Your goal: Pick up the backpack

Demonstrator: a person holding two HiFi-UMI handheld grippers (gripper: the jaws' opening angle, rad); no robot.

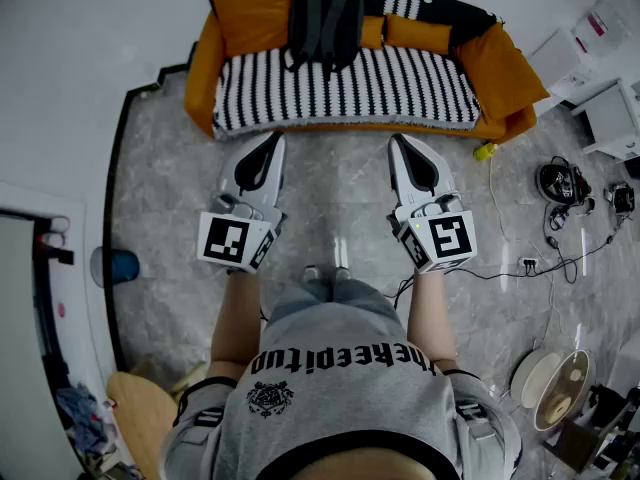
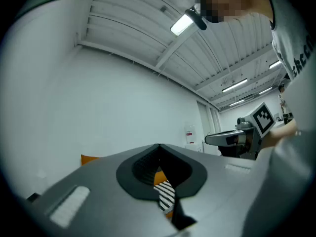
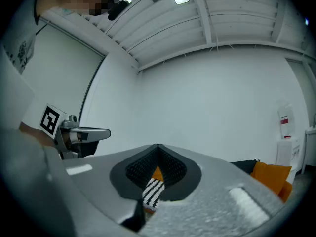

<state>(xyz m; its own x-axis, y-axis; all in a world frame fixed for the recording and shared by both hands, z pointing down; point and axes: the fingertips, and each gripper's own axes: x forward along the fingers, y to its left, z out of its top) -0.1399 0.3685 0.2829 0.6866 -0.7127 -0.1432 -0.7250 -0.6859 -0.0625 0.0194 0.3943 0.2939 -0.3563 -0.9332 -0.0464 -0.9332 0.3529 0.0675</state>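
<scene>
A dark grey backpack (image 1: 325, 18) stands upright against the back of an orange sofa (image 1: 205, 68), on its black-and-white striped cover (image 1: 350, 88). I hold both grippers side by side over the floor, short of the sofa and pointing at it. The left gripper (image 1: 273, 138) and the right gripper (image 1: 396, 140) are both shut and empty. In the left gripper view the left gripper (image 2: 159, 146) has its tips together, with a strip of striped cover (image 2: 166, 194) showing through the gap below. In the right gripper view the right gripper (image 3: 157, 145) shows the same, with striped cover (image 3: 153, 190) behind.
A yellow object (image 1: 485, 151) lies on the floor by the sofa's right end. Cables and small devices (image 1: 565, 183) spread at the right, with white boxes (image 1: 590, 38) beyond. A blue object (image 1: 122, 266) sits at the left, a wooden stool (image 1: 140, 418) at the lower left.
</scene>
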